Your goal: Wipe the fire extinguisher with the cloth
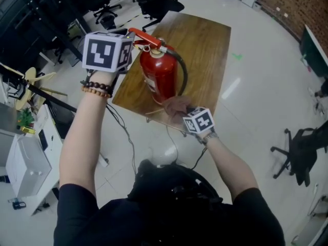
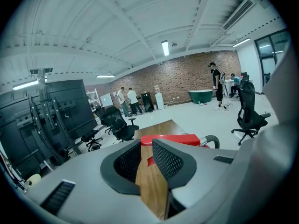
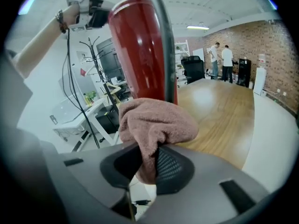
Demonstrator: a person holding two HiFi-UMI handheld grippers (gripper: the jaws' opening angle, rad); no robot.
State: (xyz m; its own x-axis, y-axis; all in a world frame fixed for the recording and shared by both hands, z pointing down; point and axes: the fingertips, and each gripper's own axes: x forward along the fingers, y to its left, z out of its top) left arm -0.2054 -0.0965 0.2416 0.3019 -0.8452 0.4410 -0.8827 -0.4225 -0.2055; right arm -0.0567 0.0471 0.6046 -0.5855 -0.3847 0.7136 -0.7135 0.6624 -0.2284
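Left arm (image 1: pixel 84 132) stretches forward, left gripper (image 2: pixel 146 146) nipping the red handle (image 2: pixel 175 139) at its jaw tips; right arm (image 1: pixel 230 160) sits lower, right gripper (image 3: pixel 148 157) clamped on the cloth (image 3: pixel 156 122), angled down

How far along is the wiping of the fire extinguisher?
Done: the right gripper has the cloth clamped. In hand: the cloth is at the lower body of the fire extinguisher, and the left gripper is at its red handle, grip unclear. Left: probably the rest of the cylinder; nothing shows which parts are already wiped.
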